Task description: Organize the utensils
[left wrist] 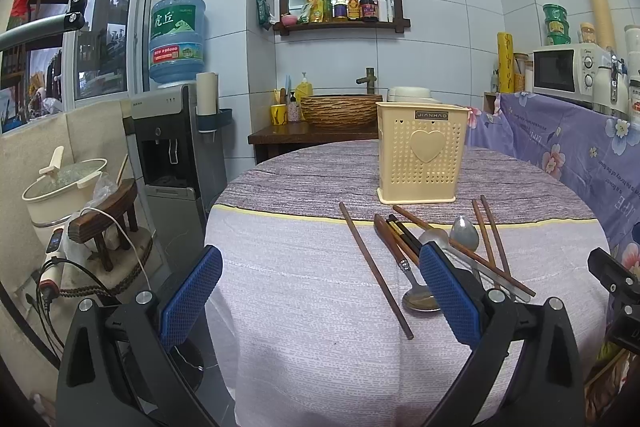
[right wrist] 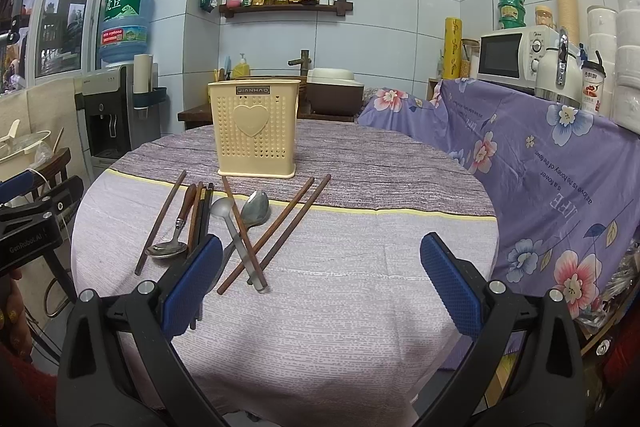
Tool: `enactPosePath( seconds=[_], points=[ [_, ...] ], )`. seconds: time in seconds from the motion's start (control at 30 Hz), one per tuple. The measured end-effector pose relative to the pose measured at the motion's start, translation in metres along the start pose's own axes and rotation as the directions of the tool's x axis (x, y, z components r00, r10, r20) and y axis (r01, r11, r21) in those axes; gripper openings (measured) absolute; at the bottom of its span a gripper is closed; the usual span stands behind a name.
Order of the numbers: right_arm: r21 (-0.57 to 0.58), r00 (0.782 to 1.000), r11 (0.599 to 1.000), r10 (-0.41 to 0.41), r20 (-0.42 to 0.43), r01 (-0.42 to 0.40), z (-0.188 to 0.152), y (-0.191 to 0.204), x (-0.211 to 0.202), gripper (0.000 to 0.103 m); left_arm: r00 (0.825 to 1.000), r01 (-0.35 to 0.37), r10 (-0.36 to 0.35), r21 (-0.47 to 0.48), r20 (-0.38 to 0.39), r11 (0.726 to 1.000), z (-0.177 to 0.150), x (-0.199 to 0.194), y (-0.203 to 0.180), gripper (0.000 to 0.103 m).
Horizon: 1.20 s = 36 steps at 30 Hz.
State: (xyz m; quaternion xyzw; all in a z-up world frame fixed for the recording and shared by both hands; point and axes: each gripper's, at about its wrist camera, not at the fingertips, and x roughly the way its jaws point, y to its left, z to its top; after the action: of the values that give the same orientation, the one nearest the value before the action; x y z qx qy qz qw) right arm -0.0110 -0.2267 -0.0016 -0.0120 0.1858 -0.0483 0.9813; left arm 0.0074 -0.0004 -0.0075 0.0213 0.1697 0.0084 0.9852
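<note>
White wall tiles point(right wrist: 380, 39) back a kitchen corner where a round table point(right wrist: 340, 307) is covered by a pale lilac cloth with a darker striped band across its far part. On that darker band a cream perforated utensil holder point(right wrist: 256, 131) with a raised heart on its front is stood upright, and nothing can be seen rising above its rim. Just in front of the holder, on the paler cloth, the utensils are scattered: a single brown chopstick point(left wrist: 374, 269) is laid apart at the left of the heap, a wooden-handled spoon point(right wrist: 172, 231) is set beside it with its bowl toward the cameras, dark chopsticks point(right wrist: 204, 215) are laid alongside that, a steel ladle-like spoon point(right wrist: 236, 231) and a grey spoon point(right wrist: 256, 209) are crossed by another chopstick, and a chopstick pair point(right wrist: 280, 227) is angled at the right. The left gripper point(left wrist: 320, 291) is held above the near part of the table with its jaws wide apart and nothing between the blue pads. The right gripper point(right wrist: 320, 283) is likewise spread wide and empty, its left pad overlapping the near ends of the heap in view. A microwave point(right wrist: 512, 53) is seen at the right above a flowered purple cloth point(right wrist: 560, 163), and a water dispenser point(left wrist: 172, 147) at the left.
</note>
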Motion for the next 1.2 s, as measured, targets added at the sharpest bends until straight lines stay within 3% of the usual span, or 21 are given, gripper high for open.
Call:
enactPosePath(
  seconds=[0.4, 0.6, 0.87, 0.97, 1.07, 1.2],
  points=[
    [-0.003, 1.0, 1.0, -0.007, -0.015, 0.007, -0.001, 0.001, 0.004, 0.098, 1.0, 0.01, -0.01, -0.007, -0.022, 1.0, -0.001, 0.003, 0.002, 0.098],
    [-0.025, 0.997, 1.0, -0.019, -0.072, 0.017, -0.001, -0.004, 0.022, 0.098, 0.99, 0.045, -0.051, -0.049, -0.132, 0.998, -0.004, 0.022, 0.011, 0.098],
    [-0.053, 0.979, 0.992, 0.101, -0.179, -0.112, 0.017, -0.002, 0.064, 0.098, 0.956, 0.072, -0.085, -0.057, -0.282, 0.996, 0.004, 0.066, 0.029, 0.098],
    [-0.048, 0.958, 0.98, 0.178, -0.225, -0.193, 0.03, 0.007, 0.086, 0.098, 0.941, 0.095, -0.109, -0.059, -0.322, 0.994, 0.015, 0.086, 0.032, 0.098],
    [-0.044, 0.921, 0.956, 0.267, -0.282, -0.29, 0.045, 0.021, 0.112, 0.093, 0.912, 0.123, -0.143, -0.077, -0.385, 0.989, 0.025, 0.111, 0.034, 0.096],
    [-0.109, 0.883, 0.928, 0.297, -0.364, -0.357, 0.063, 0.049, 0.153, 0.074, 0.896, 0.116, -0.14, -0.082, -0.422, 0.99, 0.034, 0.134, 0.033, 0.093]
  ],
)
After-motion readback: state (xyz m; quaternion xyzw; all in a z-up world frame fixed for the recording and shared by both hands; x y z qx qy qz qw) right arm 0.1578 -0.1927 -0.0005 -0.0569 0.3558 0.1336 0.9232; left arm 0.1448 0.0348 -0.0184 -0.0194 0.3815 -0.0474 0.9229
